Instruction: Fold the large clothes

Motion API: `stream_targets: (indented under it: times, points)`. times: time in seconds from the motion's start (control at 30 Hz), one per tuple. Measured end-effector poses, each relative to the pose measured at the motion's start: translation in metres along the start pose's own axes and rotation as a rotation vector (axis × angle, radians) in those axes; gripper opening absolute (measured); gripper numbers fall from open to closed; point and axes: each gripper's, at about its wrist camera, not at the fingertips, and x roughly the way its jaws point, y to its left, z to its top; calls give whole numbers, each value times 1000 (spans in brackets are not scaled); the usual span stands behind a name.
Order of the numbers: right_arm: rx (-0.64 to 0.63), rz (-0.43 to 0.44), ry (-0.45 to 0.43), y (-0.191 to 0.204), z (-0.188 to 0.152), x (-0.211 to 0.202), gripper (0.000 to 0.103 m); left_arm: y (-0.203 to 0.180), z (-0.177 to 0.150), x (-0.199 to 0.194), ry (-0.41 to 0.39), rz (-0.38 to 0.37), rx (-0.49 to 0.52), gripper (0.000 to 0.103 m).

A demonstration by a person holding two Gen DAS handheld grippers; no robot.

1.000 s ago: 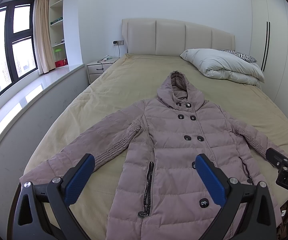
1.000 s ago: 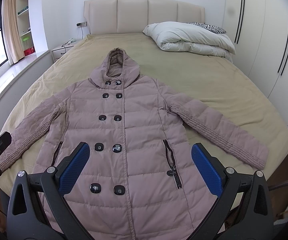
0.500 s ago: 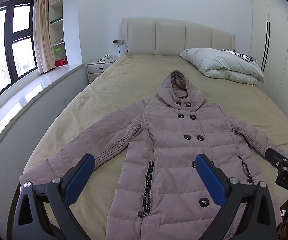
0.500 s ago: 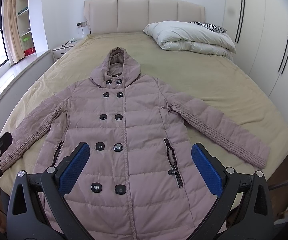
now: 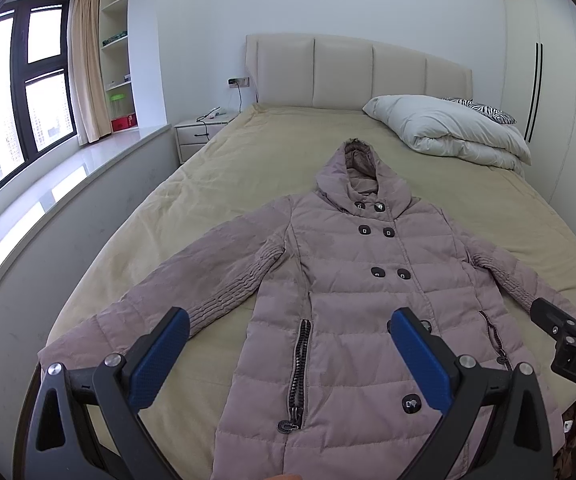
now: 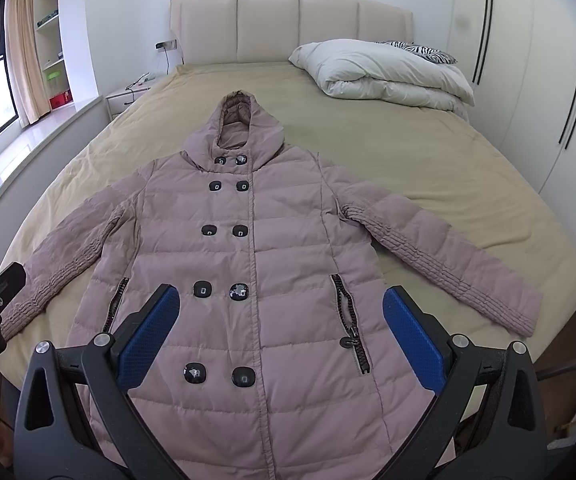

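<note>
While both sets of jaws stand wide apart and hold nothing, the left gripper [image 5: 288,354] and right gripper [image 6: 280,326] hang above the near hem of the coat [image 6: 256,248], which lies flat, buttoned, sleeves spread, hood far, on the bed [image 6: 428,152].

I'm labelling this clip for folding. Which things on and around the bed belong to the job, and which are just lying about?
Part of the job:
- coat, spread flat, buttoned
- left gripper, open, holding nothing
- right gripper, open, holding nothing
- bed, the folding surface

Just lying about:
- duvet, folded by the headboard
- zebra pillow
- nightstand
</note>
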Motion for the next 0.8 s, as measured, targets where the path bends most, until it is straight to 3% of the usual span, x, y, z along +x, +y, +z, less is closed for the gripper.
stream_targets:
  times: [0.27,0.4,0.53,0.6,0.7,0.8]
  points:
    - [3,11,11,-4,3,3,103,9,-18,12,6,6,-13,103]
    - [16,49,37,-3,-2,10,103,37,-29,14,25,-19,-61,103]
    - [52,123,65,-2,-8,20,103,111,-52,33,126,-163,-347,103]
    - [87,188,84,-1,-12,27,103,149,-69,41,132,-176,-475,103]
    - [128,272,90,3,-17,34,103,205,-98,47,76,-192,-702,103]
    - [137,338,95,12,-22,39,103,250,-128,57,112,-206,-930,103]
